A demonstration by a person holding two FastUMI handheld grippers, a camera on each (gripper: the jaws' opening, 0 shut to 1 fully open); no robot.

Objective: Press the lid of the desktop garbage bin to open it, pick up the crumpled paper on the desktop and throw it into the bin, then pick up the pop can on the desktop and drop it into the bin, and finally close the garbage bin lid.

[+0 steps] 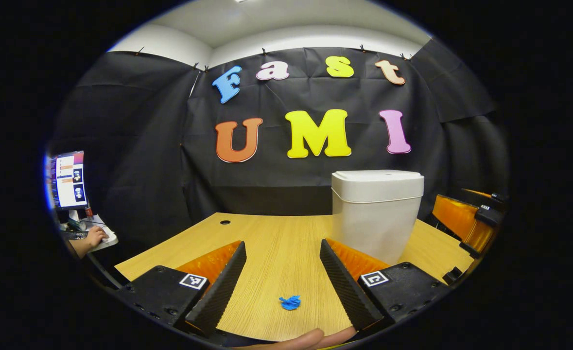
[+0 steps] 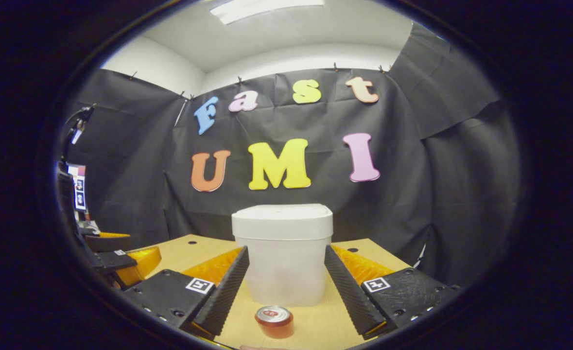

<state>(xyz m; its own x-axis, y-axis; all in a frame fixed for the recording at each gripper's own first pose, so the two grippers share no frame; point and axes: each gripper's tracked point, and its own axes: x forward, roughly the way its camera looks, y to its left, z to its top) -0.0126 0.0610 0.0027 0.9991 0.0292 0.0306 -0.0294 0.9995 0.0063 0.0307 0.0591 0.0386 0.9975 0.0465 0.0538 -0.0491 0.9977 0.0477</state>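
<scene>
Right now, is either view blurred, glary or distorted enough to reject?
Left gripper view: sharp, evenly lit; fisheye bows the wooden table; small blue crumpled paper crisp. Right gripper view: ceiling light blown out, white plastic bin slightly soft, red pop can readable.

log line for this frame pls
stage: start | bin: lid shut | blue paper: on desk, between open left gripper fingers | can: upright, between open right gripper fingers

I see the white bin [image 2: 282,253] upright, lid [image 2: 282,214] shut; a small blue paper wad [image 1: 290,303] lies before it (crumpled), the can [image 2: 274,321] standing upright nearby.
</scene>
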